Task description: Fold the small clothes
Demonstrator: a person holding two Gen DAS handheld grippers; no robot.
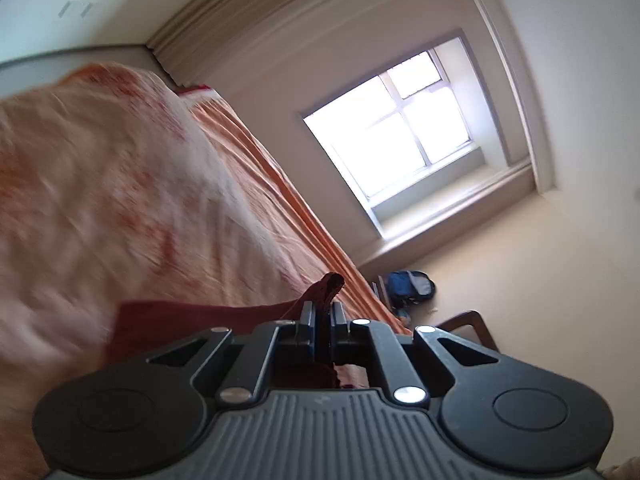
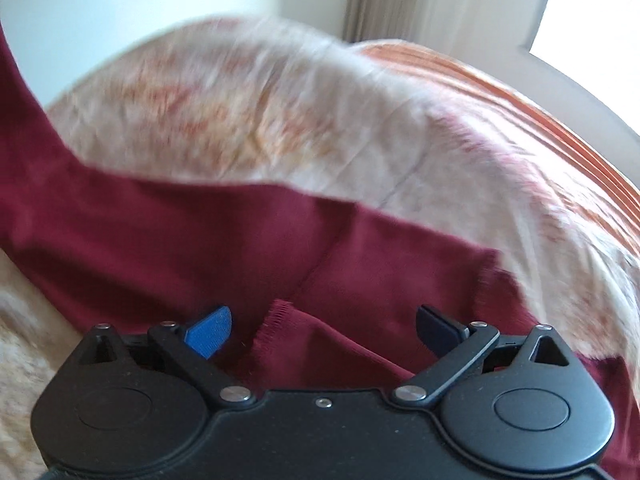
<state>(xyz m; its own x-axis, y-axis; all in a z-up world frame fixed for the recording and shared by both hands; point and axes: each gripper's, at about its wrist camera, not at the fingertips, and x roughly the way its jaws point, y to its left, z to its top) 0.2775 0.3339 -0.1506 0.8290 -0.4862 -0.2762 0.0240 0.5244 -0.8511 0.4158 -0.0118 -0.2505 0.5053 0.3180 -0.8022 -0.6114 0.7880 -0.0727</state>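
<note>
The left gripper (image 1: 322, 308) has its jaws pressed together on a pinch of the dark red garment (image 1: 192, 320), a small peak of cloth sticking out just past the fingertips. From that pinch the cloth runs away to the left over the bedspread (image 1: 120, 184), near the bed's side edge. How much of the garment is lifted cannot be told, since the gripper body hides its lower part.

The right gripper (image 2: 324, 332) stands with its jaws wide apart, nothing pressed between them; its blue pad (image 2: 212, 330) and the dark finger opposite hang over the garment, and contact cannot be made out. A stitched hem (image 2: 276, 316) lies between the fingers. The garment spreads across the bedspread and is cut off at the picture's left edge. Both views are blurred, so the bedspread's pattern reads only as orange and cream smears.

Beyond the bed are a bright window (image 1: 396, 128) and a blue bag (image 1: 410, 286) on the floor.
</note>
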